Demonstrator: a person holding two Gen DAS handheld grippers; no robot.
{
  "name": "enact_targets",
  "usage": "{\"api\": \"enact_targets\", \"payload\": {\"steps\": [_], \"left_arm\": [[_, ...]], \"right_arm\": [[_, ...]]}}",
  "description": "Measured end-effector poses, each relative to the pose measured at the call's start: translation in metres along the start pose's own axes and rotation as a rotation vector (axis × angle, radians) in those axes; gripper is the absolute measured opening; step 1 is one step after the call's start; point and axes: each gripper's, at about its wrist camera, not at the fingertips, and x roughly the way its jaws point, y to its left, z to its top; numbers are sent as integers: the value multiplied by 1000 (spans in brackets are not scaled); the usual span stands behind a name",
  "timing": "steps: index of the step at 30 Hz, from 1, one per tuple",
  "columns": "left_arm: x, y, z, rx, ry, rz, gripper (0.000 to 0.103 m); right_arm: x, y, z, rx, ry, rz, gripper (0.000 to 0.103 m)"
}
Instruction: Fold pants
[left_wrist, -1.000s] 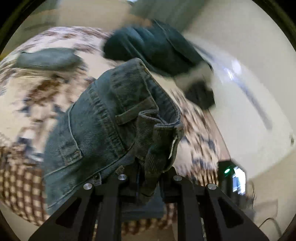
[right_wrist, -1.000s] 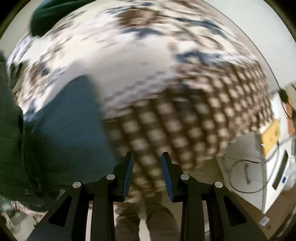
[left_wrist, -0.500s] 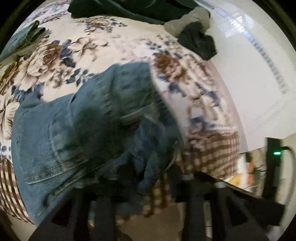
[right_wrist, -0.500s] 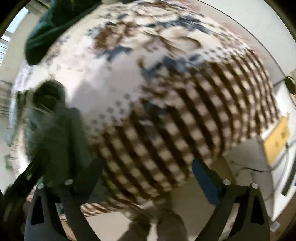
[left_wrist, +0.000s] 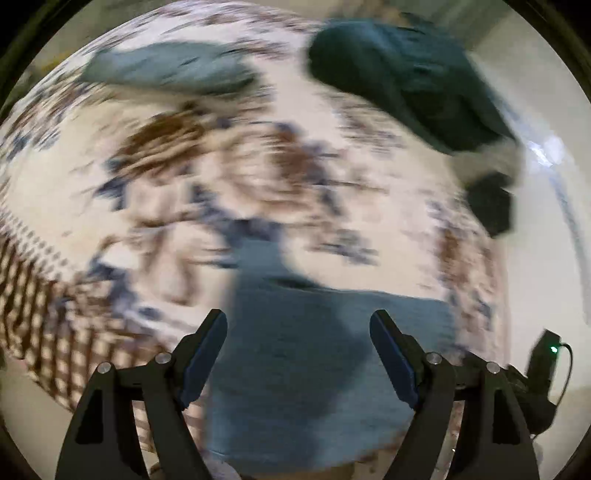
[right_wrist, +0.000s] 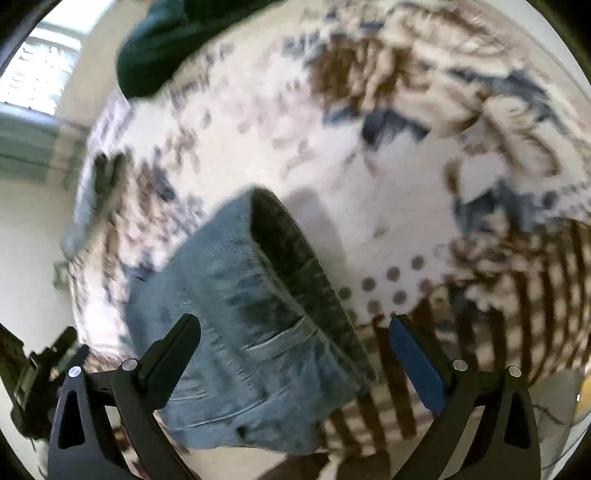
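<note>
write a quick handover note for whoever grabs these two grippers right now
Left gripper: jaws open, just been opening, nothing between them, above the blue denim jeans.
Right gripper: jaws open, just been opening, holding nothing, over the same jeans.
The jeans lie released in a folded bundle near the edge of the floral bedspread.
Left: check the fold is neat; blur hides this.

Both views are fisheye, bulging at the centre, compressed at the rim and ringed by a black vignette. Soft, even indoor light; a bright window (right_wrist: 35, 70) at upper left of the right view is near overexposure. Heavy motion blur smears the bedspread (left_wrist: 258, 177) print and the jeans (left_wrist: 314, 369) in the left view; in the right view the jeans (right_wrist: 251, 325) are sharper, with faint shadow beside them.
</note>
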Motion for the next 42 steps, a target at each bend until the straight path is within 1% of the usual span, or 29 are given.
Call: {"api": "enact_targets", "payload": {"steps": [1, 2, 3, 4, 6, 7, 8, 11, 13, 16, 18, 19, 21, 22, 25, 26, 27, 28, 29, 30, 33, 34, 35, 36, 37, 38, 39, 40, 42], "left_arm": [[6, 13, 2, -16, 7, 26, 78], [13, 26, 5, -28, 11, 44, 78], [18, 34, 6, -35, 17, 59, 78], [23, 41, 7, -49, 27, 77, 78], [32, 52, 7, -73, 42, 74, 78], [33, 55, 8, -78, 48, 78, 78], [36, 56, 8, -80, 52, 74, 78], [42, 52, 13, -82, 58, 62, 78], [50, 45, 17, -78, 75, 37, 78], [64, 36, 22, -61, 101, 22, 78], [75, 27, 24, -49, 120, 6, 78], [81, 22, 24, -42, 133, -7, 78], [98, 12, 24, -25, 170, -27, 78], [107, 8, 24, -16, 183, -24, 78], [132, 1, 27, -19, 224, -53, 78], [136, 1, 27, -23, 232, -57, 78], [142, 0, 29, -22, 240, -69, 78], [144, 0, 30, -17, 237, -74, 68], [144, -1, 31, -6, 213, -96, 27], [144, -2, 33, 12, 199, -112, 14], [147, 8, 38, -10, 191, -119, 12], [146, 16, 40, -52, 195, -136, 12], [144, 24, 42, -103, 201, -164, 16], [143, 28, 43, -139, 207, -186, 16], [142, 32, 44, -173, 225, -207, 16], [141, 34, 44, -189, 251, -209, 23], [136, 33, 45, -179, 254, -195, 26], [129, 32, 45, -154, 238, -184, 29], [116, 27, 44, -106, 208, -179, 50]], "right_arm": [[15, -4, 1, 10, 47, -13, 102], [34, -10, 1, 40, 116, -5, 90], [44, -14, -2, 80, 161, 50, 80], [48, -19, -8, 142, 162, 112, 73], [37, -18, -14, 143, 88, 120, 41], [26, -14, -19, 126, 49, 101, 26], [12, -6, -25, 101, -5, 70, 21], [-23, 23, -47, 24, -96, -6, 19], [-41, 26, -60, 44, -123, -11, 19], [-62, 9, -79, 126, -135, -40, 19], [-56, -15, -90, 166, -99, -116, 19], [-51, -29, -93, 198, -84, -122, 20], [-23, -53, -92, 251, 23, -61, 24], [-13, -64, -90, 293, 55, -21, 31], [-22, -71, -79, 315, 19, 16, 35], [-33, -72, -74, 316, -26, 23, 49], [-40, -74, -69, 321, -62, 44, 58], [-43, -77, -62, 328, -89, 63, 72], [-45, -79, -55, 331, -99, 74, 75], [-41, -81, -47, 327, -105, 90, 75], [-18, -83, -21, 292, -88, 140, 75], [-5, -80, -12, 263, -68, 170, 75], [12, -76, -4, 236, -15, 215, 73], [22, -75, 2, 240, 2, 218, 70], [23, -69, 4, 230, -19, 193, 52], [20, -62, 4, 191, -39, 176, 40], [16, -52, 6, 147, -54, 139, 39], [10, -43, 5, 108, -75, 110, 33], [-9, -25, 3, 42, -140, 71, 26]]}}
